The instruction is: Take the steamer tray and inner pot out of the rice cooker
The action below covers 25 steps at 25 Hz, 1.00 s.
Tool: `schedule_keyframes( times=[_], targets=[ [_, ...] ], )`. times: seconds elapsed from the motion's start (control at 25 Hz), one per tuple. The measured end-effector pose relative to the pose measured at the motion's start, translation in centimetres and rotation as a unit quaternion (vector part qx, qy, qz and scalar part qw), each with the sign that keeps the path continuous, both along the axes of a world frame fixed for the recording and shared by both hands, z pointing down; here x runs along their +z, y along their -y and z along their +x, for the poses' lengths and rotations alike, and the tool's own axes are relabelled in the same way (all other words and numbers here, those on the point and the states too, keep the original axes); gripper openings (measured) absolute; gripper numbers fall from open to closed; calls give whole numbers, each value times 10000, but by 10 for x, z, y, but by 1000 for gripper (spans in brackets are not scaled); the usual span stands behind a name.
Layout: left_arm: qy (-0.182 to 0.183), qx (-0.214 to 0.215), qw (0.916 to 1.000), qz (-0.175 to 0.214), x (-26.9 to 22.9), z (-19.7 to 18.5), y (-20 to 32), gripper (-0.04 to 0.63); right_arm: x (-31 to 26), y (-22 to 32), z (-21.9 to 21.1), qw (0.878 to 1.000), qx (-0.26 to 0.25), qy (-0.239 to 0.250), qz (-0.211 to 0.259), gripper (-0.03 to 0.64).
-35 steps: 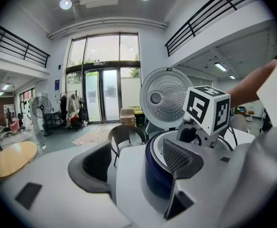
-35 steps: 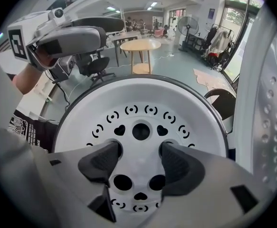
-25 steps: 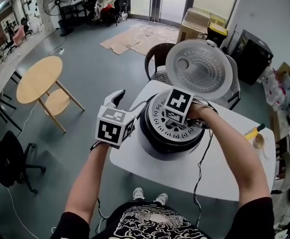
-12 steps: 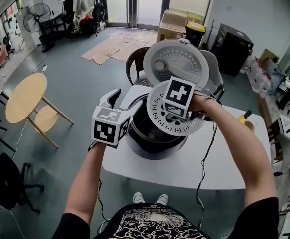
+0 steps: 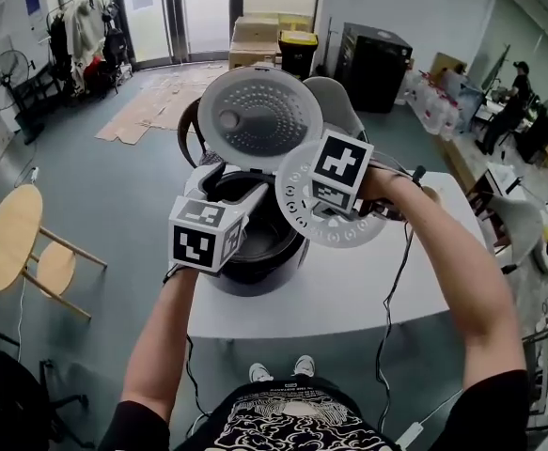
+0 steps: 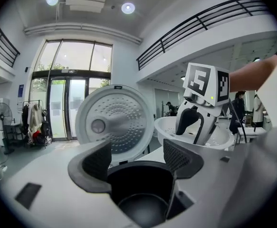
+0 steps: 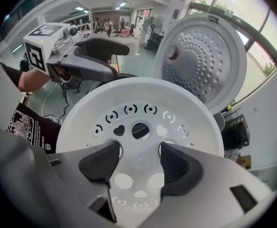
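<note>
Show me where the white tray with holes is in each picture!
Head view: steamer tray right of centre, beside the rice cooker.
Left gripper view: steamer tray right of centre, beyond the jaws.
Right gripper view: steamer tray fills the middle, jaws on it.
Landmark: the open lid, upper left of the tray in the head view; open lid left of it; open lid upper right.

The steamer tray (image 7: 186, 108) is white with heart and ring cutouts, the inner pot (image 6: 143, 210) black.
</note>
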<state>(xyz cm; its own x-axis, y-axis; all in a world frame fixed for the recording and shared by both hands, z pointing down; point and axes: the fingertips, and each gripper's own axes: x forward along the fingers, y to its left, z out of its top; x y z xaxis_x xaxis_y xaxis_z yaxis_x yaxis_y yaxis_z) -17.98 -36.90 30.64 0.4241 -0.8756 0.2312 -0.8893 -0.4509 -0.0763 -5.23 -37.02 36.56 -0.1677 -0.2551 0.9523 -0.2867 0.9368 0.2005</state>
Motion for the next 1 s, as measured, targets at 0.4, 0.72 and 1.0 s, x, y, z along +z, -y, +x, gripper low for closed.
schedule_keyframes(
  times=[0.4,0.72,1.0],
  targets=[
    [27,1224,9925,-34,5,122,1,350,12,-28,113,9926,1209,73,-82,285],
    [83,1955,9806,-120,13,226,-3,350,33,-43,211,9809,1934,76,-167,285],
    [241,2261,9735,-236,47,334,8,350,71,-40,321,9732,2281,68,-272,285]
  ],
)
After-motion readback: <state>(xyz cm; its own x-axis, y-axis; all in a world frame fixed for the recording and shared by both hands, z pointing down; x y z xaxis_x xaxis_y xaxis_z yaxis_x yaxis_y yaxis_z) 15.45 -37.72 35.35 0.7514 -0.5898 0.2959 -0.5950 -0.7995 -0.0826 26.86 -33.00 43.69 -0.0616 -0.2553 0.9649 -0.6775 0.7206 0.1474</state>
